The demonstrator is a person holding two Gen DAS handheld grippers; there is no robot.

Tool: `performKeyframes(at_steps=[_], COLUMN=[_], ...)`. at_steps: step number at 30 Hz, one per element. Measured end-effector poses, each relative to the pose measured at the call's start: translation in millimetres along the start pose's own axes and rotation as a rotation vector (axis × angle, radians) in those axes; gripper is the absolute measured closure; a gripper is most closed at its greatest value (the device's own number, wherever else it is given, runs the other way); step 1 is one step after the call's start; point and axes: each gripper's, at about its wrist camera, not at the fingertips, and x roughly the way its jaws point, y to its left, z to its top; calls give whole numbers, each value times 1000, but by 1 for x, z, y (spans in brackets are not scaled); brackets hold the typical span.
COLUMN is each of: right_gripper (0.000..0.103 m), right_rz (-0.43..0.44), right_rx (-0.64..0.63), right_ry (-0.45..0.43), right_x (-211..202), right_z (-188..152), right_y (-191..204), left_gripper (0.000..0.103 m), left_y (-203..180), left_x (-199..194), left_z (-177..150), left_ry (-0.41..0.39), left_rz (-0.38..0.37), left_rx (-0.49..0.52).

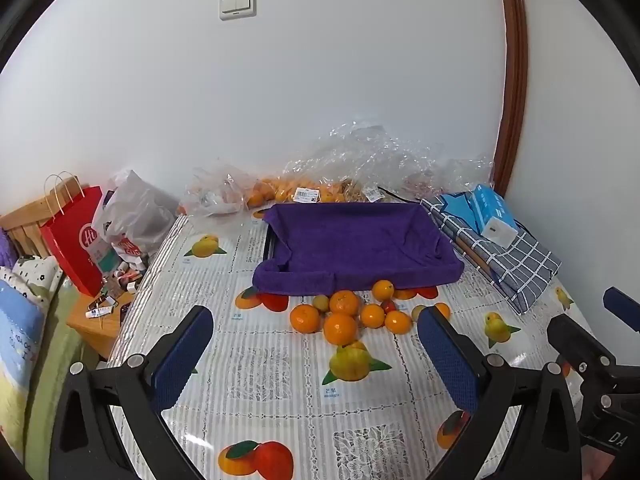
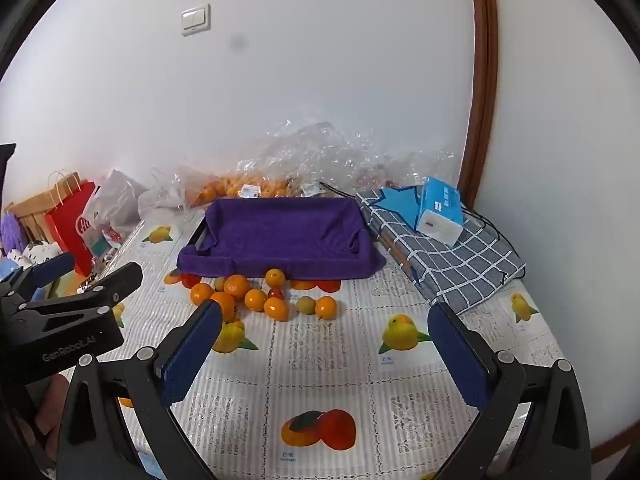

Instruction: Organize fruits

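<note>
We see both grippers, left (image 1: pixel 316 354) and right (image 2: pixel 325 350), fingers spread and empty, above the surface (image 2: pixel 400 392); oranges (image 2: pixel 256 299) cluster before the purple-lined tray (image 2: pixel 280 236)

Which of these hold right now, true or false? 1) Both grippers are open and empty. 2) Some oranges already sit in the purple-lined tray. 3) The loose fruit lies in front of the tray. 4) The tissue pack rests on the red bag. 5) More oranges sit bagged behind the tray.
1) True: the left gripper and right gripper are open and hold nothing.
2) False: the purple-lined tray holds no fruit.
3) True: the loose oranges lie on the tablecloth at its near edge.
4) False: the tissue pack rests on the checked cloth.
5) True: bagged oranges lie by the wall.
</note>
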Motion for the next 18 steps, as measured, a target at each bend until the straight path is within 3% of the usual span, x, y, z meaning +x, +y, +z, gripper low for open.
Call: performKeyframes(at_steps=[18], right_gripper=[1], right_rz=[-10], right_rx=[1], right_ry=[10], right_x=[-6], right_z=[0], right_y=[-2], left_gripper=[0], left_y=[2], left_x=[-3], left_z=[2], left_ry=[-8], left_rz=[-13], left_rx=[-42])
